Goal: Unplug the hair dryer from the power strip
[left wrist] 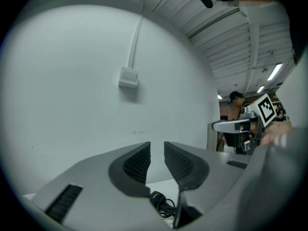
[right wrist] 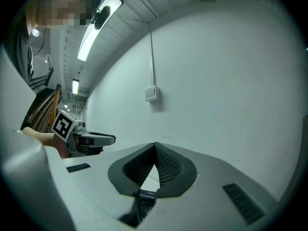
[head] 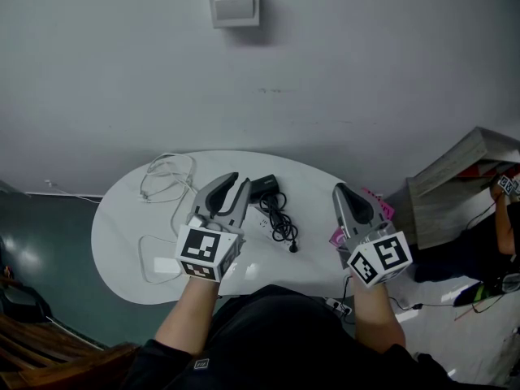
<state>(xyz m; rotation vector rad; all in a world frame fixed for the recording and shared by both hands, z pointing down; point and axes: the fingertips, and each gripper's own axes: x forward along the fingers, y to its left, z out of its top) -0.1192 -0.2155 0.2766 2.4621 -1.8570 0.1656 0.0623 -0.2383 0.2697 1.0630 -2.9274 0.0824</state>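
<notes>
Table (head: 122,242): white oval, my left tool over it, right tool at its right edge | left gripper (left wrist: 157,149): fingers a narrow gap apart, nothing between | right gripper (right wrist: 154,147): fingertips pressed together, empty | hair dryer (head: 264,187): black, lying just beyond my left fingertips | cord (head: 282,224): coiled over the white power strip (head: 258,218)

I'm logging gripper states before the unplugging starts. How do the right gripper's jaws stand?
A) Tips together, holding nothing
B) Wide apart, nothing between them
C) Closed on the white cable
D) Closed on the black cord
A: in the right gripper view, the jaws of the right gripper meet at their tips with nothing between them. In the head view, the black cord lies on the table, apart from this gripper.
</notes>
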